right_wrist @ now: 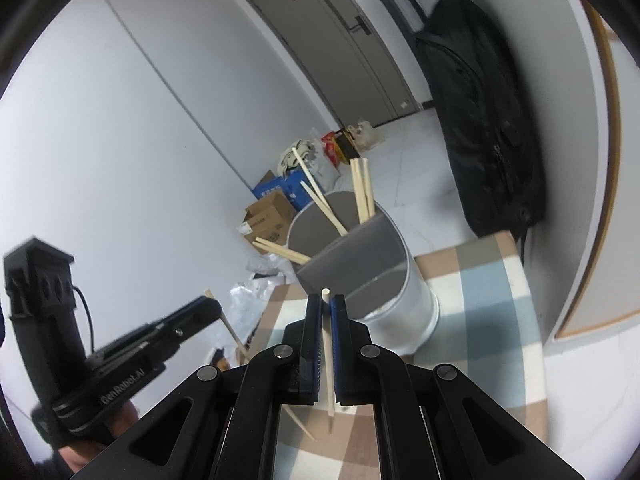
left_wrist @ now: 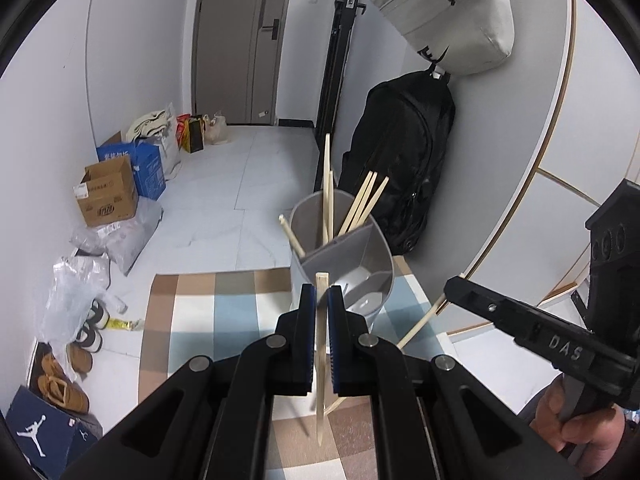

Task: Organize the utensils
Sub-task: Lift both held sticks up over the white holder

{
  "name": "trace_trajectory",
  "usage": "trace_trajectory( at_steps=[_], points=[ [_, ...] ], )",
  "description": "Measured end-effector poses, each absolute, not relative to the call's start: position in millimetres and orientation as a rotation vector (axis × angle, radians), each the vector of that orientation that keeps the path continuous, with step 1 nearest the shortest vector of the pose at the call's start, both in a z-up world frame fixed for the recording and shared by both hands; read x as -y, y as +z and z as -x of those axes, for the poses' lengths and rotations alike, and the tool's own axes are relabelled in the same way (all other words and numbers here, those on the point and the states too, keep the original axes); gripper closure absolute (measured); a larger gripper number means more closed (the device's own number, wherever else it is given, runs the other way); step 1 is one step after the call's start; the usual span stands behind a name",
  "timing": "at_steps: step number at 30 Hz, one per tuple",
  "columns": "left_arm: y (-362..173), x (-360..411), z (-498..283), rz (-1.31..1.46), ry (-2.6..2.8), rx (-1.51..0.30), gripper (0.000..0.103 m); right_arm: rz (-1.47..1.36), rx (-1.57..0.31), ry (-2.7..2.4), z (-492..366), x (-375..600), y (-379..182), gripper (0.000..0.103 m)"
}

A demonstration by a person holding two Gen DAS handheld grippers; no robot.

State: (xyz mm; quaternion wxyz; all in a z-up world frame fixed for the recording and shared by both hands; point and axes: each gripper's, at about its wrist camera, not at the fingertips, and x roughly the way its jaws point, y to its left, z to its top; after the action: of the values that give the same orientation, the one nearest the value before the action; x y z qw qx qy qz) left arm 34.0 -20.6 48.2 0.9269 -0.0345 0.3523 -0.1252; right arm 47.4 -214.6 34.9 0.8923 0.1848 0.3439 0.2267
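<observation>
A grey round utensil holder (left_wrist: pixel 360 264) (right_wrist: pixel 404 280) with a dividing wall stands on the checked tablecloth (left_wrist: pixel 224 312) (right_wrist: pixel 480 292). Several wooden chopsticks (left_wrist: pixel 362 204) (right_wrist: pixel 362 192) lean in its far compartment; the near compartment looks bare. My left gripper (left_wrist: pixel 322 300) is shut on one upright chopstick (left_wrist: pixel 320 380), just short of the holder. My right gripper (right_wrist: pixel 326 308) is shut on another chopstick (right_wrist: pixel 328 360), also in front of the holder. In the other wrist's view each gripper shows from the side: the right gripper (left_wrist: pixel 452 290) and the left gripper (right_wrist: pixel 214 308). A loose chopstick (right_wrist: pixel 300 424) lies on the cloth below.
A black backpack (left_wrist: pixel 404 160) leans against the wall behind the table, with a pale bag (left_wrist: pixel 448 16) hanging above it. Cardboard boxes (left_wrist: pixel 106 192), plastic bags and shoes (left_wrist: pixel 60 384) line the floor at left. The table's far edge lies just behind the holder.
</observation>
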Motion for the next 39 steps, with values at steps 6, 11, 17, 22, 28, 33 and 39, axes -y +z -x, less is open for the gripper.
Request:
trace_trajectory(
  at_steps=[6, 11, 17, 22, 28, 33, 39],
  points=[
    [61.8, 17.7, -42.5, 0.072, -0.254, -0.719, 0.101, -0.342, -0.689, 0.470, -54.5, 213.0, 52.0, 0.099],
    [80.5, 16.8, -51.8, 0.082, -0.262, -0.691, 0.101, -0.321, -0.663, 0.481, -63.8, 215.8, 76.0, 0.099],
    [103.9, 18.9, -70.3, 0.092, -0.265, -0.659, 0.101, -0.298, -0.630, 0.503, -79.4, 216.2, 109.9, 0.099],
    [116.9, 19.1, -84.6, 0.102, -0.270, -0.642, 0.101, -0.270, -0.600, 0.508, -95.3, 214.0, 134.4, 0.099],
    [127.6, 19.4, -102.7, 0.103, -0.263, -0.629, 0.101, -0.240, -0.569, 0.507, -117.8, 211.3, 159.4, 0.099],
    [129.8, 17.4, -118.9, 0.102, -0.247, -0.615, 0.101, -0.205, -0.566, 0.503, -139.3, 207.4, 166.1, 0.099],
    [125.5, 12.9, -137.9, 0.126, -0.240, -0.614, 0.101, -0.164, -0.563, 0.487, -158.4, 200.9, 163.4, 0.099]
  ],
)
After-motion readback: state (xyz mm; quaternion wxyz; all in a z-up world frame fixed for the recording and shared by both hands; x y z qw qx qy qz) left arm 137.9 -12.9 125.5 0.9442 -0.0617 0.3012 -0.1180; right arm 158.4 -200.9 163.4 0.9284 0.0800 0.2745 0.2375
